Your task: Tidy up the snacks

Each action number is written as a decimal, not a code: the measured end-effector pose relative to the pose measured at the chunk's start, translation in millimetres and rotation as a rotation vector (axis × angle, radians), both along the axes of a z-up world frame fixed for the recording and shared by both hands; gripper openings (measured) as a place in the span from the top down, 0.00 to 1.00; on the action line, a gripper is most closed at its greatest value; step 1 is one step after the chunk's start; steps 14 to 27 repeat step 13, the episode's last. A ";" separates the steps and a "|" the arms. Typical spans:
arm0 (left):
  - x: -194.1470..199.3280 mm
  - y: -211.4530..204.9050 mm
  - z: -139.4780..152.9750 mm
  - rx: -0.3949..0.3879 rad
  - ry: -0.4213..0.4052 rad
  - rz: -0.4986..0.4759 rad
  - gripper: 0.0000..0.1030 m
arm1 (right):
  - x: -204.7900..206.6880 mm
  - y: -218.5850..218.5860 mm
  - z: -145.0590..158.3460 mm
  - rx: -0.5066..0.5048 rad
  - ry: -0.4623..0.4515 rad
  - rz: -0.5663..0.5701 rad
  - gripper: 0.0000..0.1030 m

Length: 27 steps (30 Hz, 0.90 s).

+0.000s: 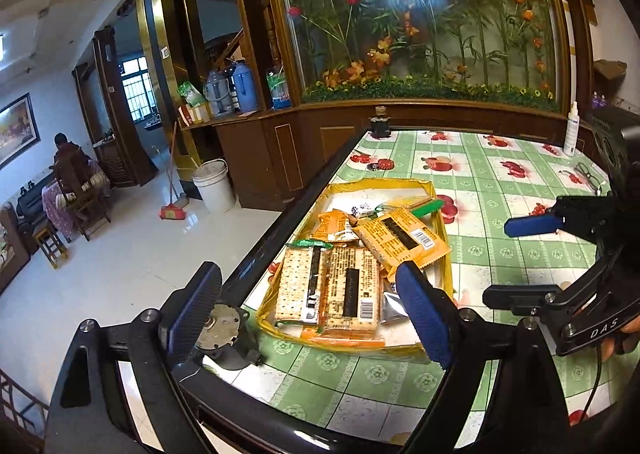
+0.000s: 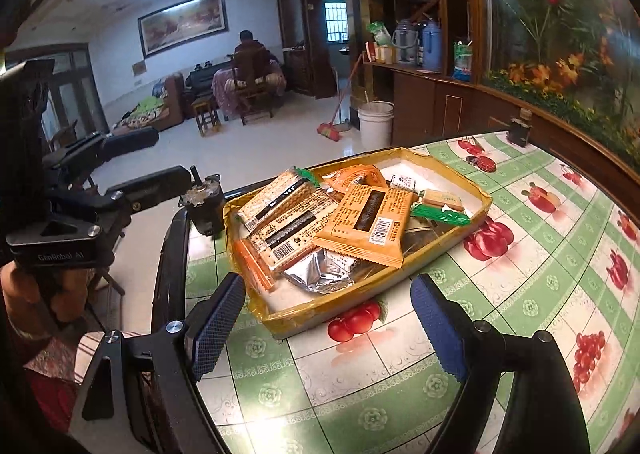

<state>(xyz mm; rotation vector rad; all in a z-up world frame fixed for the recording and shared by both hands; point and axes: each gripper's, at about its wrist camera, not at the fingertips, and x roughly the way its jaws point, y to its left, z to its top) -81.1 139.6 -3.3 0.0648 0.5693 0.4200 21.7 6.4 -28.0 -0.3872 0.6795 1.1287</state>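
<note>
Left wrist view first: my left claw (image 1: 308, 310) hangs over the near edge of the table (image 1: 500, 190), its two blue pads spread wide with nothing between them, one pad out past the table rim and the other over the tray's near right corner. Below it sits a shallow tray (image 1: 440, 190) wrapped in yellow tape, on a green checked cloth printed with red fruit. The snacks lie heaped inside it: two clear cracker packs (image 1: 304, 286) side by side at the near end, an orange packet (image 1: 400, 240) with a barcode tilted across them, a silver foil pouch (image 1: 392, 308) tucked at the near right, and a small green-ended bar (image 1: 424, 208) further back. A round metal fitting (image 1: 220, 328) is clamped to the table rim just beside my left pad. My right claw (image 1: 520, 258) shows at the right side, also unclenched and empty, above the cloth and apart from the tray.

From the right wrist view, my right claw (image 2: 328, 322) frames the tray's near corner, pads wide, gripping nothing. The orange packet (image 2: 366, 224) rests on top of the pile, the foil pouch (image 2: 320, 270) under its near edge. My left claw (image 2: 132, 162) reaches in from the left, past the table rim. Beyond, a white bucket (image 2: 376, 124) and a broom (image 2: 332, 126) stand on the pale floor, and a person (image 2: 250, 54) sits far across the room, back turned.
</note>
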 end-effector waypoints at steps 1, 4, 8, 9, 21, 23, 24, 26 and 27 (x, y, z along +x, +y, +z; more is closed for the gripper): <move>-1.2 -0.7 -0.9 -0.003 0.002 -0.002 0.13 | -0.3 0.3 0.5 -0.003 -0.006 0.001 0.16; -2.8 0.9 -1.9 -0.019 -0.010 0.005 0.13 | -0.4 0.1 2.4 -0.009 -0.022 0.005 0.16; -9.5 1.9 0.3 -0.014 -0.045 0.007 0.13 | 0.3 -0.1 4.1 -0.009 -0.028 0.009 0.16; -10.4 1.1 1.2 -0.007 -0.051 0.009 0.13 | 0.3 0.1 4.0 -0.008 -0.027 0.010 0.16; -11.6 1.4 3.6 -0.028 -0.049 -0.007 0.12 | 0.5 1.1 5.4 -0.002 -0.017 0.017 0.16; -11.6 1.4 3.6 -0.028 -0.049 -0.007 0.12 | 0.5 1.1 5.4 -0.002 -0.017 0.017 0.16; -11.6 1.4 3.6 -0.028 -0.049 -0.007 0.12 | 0.5 1.1 5.4 -0.002 -0.017 0.017 0.16; -11.6 1.4 3.6 -0.028 -0.049 -0.007 0.12 | 0.5 1.1 5.4 -0.002 -0.017 0.017 0.16; -11.6 1.4 3.6 -0.028 -0.049 -0.007 0.12 | 0.5 1.1 5.4 -0.002 -0.017 0.017 0.16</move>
